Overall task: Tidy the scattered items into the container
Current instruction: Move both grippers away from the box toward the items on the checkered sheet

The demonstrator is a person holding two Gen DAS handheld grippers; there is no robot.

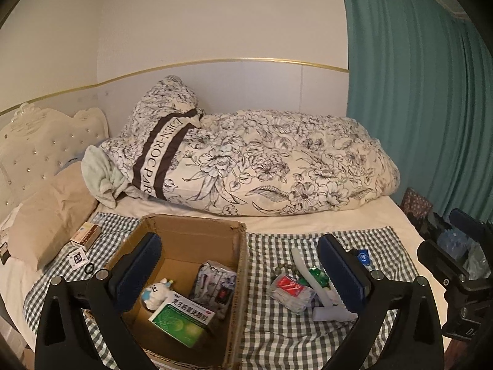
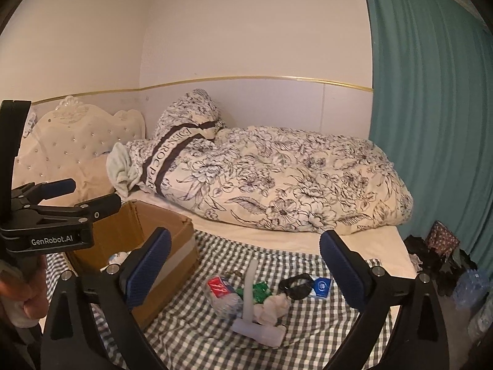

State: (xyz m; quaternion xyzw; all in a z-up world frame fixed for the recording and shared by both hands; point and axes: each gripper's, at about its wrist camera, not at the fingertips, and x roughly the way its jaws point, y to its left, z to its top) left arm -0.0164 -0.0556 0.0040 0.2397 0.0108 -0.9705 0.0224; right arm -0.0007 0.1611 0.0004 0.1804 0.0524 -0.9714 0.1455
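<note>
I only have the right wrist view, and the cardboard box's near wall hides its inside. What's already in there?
Observer: A green medicine box lies in the cardboard box, towards the front.
Operator: Anything else in there?
Observer: A grey patterned packet sits behind it, by the box's right wall.
Operator: The left gripper blocks my view past the box. Is anything still loose on that side?
Observer: Yes, an orange and white carton lies on the checked cloth beside the beige pillow.
</note>
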